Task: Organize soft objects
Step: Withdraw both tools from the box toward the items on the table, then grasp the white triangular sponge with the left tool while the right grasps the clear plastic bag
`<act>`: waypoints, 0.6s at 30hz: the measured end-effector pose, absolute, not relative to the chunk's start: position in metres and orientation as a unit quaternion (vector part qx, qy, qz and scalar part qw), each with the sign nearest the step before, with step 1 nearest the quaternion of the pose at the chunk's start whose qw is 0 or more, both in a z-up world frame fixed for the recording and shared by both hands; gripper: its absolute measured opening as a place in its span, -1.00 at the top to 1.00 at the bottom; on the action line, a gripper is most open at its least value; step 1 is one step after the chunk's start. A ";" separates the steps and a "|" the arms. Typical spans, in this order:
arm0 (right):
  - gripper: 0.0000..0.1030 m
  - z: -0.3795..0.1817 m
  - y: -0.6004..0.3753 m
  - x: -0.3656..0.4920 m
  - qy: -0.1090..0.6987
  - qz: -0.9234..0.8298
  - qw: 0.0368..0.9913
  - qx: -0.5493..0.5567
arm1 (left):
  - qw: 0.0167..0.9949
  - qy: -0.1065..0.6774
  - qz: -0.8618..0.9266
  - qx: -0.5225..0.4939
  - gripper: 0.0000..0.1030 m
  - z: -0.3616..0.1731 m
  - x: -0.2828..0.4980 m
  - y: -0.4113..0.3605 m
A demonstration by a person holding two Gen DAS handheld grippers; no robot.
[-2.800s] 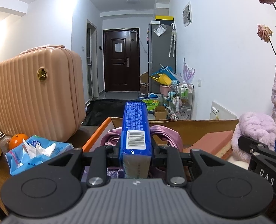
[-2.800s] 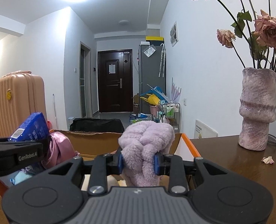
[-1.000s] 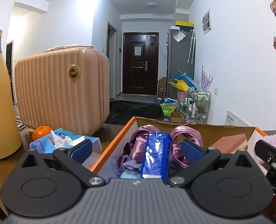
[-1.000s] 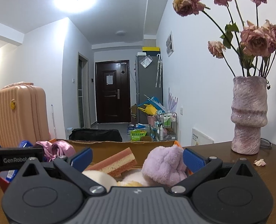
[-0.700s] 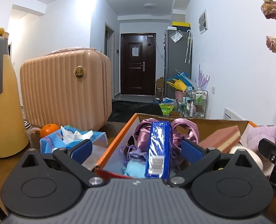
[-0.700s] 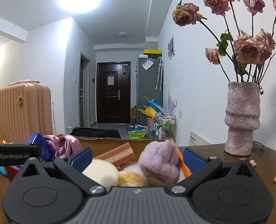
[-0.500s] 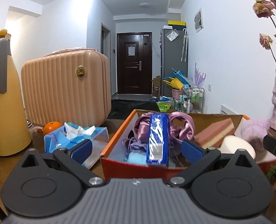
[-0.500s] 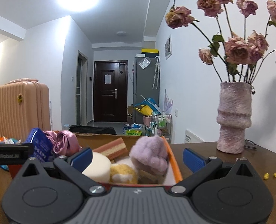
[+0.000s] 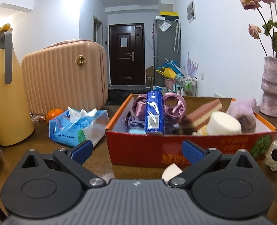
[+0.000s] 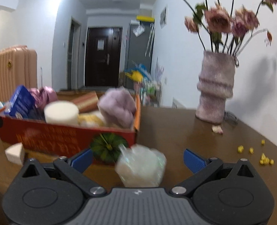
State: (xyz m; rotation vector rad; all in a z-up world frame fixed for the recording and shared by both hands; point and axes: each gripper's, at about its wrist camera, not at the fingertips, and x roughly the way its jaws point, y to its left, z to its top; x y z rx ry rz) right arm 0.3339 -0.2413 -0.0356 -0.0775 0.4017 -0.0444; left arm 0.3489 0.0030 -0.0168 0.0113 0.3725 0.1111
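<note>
A red cardboard box [image 9: 194, 150] on the brown table holds a blue packet [image 9: 153, 110], pink satin cloth [image 9: 173, 105], a layered sponge [image 9: 204, 115], a white round sponge [image 9: 223, 125] and a purple fluffy item [image 9: 243, 112]. My left gripper [image 9: 136, 151] is open in front of the box, with a white wedge sponge [image 9: 171, 170] lying just before its right finger. In the blurred right wrist view, my right gripper [image 10: 138, 159] is open, and a white plastic-wrapped bundle [image 10: 141, 166] sits between its fingers by the box's [image 10: 63, 136] front right corner.
Left of the box are a blue tissue pack [image 9: 76, 125], an orange [image 9: 54, 113], a peach suitcase [image 9: 63, 76] and a yellow flask [image 9: 5, 90]. A pink vase [image 10: 215, 88] with dried roses stands at the right, with yellow crumbs [image 10: 251, 150] on the table near it.
Both grippers let go of the blue packet and the purple fluffy item into the box, opened, then drew back and down. The right gripper now has the white bundle between its fingers.
</note>
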 end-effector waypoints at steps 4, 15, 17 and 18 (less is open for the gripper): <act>-1.00 -0.043 -0.255 0.339 0.247 -0.026 0.968 -0.029 | 0.979 0.195 0.049 0.013 -1.00 -0.019 0.344 -0.003; -0.91 -0.050 -0.262 0.356 0.282 -0.002 0.959 0.002 | 0.973 0.230 0.027 0.015 -1.00 -0.029 0.343 -0.017; -0.62 -0.050 -0.265 0.361 0.284 -0.001 0.959 0.008 | 0.972 0.234 0.026 0.013 -1.00 -0.030 0.344 -0.018; -0.52 -0.050 -0.267 0.363 0.285 0.001 0.958 0.013 | 0.971 0.237 0.025 0.013 -1.00 -0.031 0.345 -0.019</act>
